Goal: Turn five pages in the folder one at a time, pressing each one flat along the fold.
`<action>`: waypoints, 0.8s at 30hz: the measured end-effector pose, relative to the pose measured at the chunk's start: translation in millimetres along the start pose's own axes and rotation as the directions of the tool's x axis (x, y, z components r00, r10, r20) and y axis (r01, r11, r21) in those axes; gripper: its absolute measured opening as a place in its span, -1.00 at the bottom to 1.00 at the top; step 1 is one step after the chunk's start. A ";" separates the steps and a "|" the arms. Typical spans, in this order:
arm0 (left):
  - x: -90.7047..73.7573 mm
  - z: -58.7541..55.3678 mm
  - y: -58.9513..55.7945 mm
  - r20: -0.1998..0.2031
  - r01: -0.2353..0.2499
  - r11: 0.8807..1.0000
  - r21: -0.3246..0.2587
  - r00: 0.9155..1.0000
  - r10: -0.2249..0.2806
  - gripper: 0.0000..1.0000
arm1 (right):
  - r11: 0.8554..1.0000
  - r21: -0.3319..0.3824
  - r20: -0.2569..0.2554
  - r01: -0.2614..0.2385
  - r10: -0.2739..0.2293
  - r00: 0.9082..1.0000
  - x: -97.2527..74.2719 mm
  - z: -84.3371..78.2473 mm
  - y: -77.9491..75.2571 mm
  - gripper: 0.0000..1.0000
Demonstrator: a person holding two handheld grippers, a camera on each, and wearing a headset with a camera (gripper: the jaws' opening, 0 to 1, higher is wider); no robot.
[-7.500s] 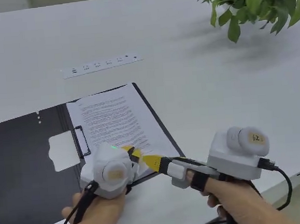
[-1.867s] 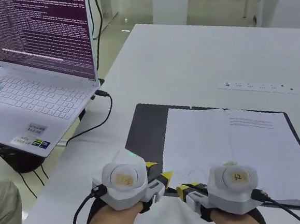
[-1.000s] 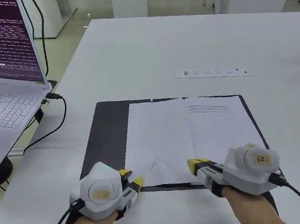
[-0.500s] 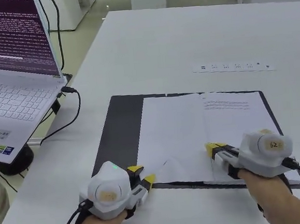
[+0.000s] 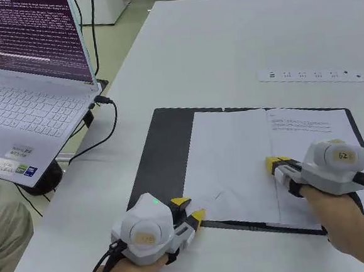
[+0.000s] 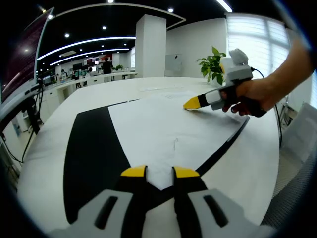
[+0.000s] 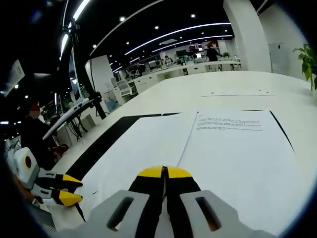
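The black folder [image 5: 165, 156] lies open on the white table, with a blank turned page [image 5: 230, 151] on its left half and a printed page [image 5: 308, 132] on its right half. My right gripper [image 5: 274, 164] is shut, its tips down on the paper at the fold [image 7: 188, 134], about mid-height. In its own view the right gripper [image 7: 164, 172] has nothing between its jaws. My left gripper [image 5: 189, 209] stands open at the turned page's near left corner. In the left gripper view that corner [image 6: 161, 183] lies between the parted jaws of the left gripper [image 6: 159, 172].
An open laptop [image 5: 26, 72] stands at the left, its cable [image 5: 100, 142] trailing towards the folder. A white power strip [image 5: 313, 75] lies beyond the folder. A potted plant [image 6: 213, 64] stands at the table's far end. The table's front edge runs just under the grippers.
A sheet has gone from the right half to the left half. In the last half second my right gripper has slid a little way up the fold. The left gripper stays at the corner.
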State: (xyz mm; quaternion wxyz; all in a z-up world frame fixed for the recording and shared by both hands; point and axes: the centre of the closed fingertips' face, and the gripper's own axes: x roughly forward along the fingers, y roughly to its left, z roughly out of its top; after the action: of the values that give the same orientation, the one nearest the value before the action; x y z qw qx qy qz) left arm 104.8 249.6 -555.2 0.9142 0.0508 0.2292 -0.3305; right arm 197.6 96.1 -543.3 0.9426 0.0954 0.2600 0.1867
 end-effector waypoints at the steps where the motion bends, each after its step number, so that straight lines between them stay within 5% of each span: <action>1: 0.0 -0.1 0.1 0.001 0.000 1.000 0.000 1.000 0.000 -0.64 | 1.000 0.000 0.004 0.000 0.000 1.000 0.5 1.0 -0.4 -1.00; 24: 0.6 -0.5 1.1 0.015 -0.003 1.000 -0.006 1.000 0.003 -0.64 | 0.998 0.052 0.052 0.044 -0.047 0.998 45.9 35.5 -27.2 -1.00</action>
State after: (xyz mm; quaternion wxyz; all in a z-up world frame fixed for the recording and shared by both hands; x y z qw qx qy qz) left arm 105.8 250.2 -556.0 0.9165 0.0462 0.2232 -0.3288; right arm 260.9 86.8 -541.6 0.9504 0.1182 0.2419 0.1559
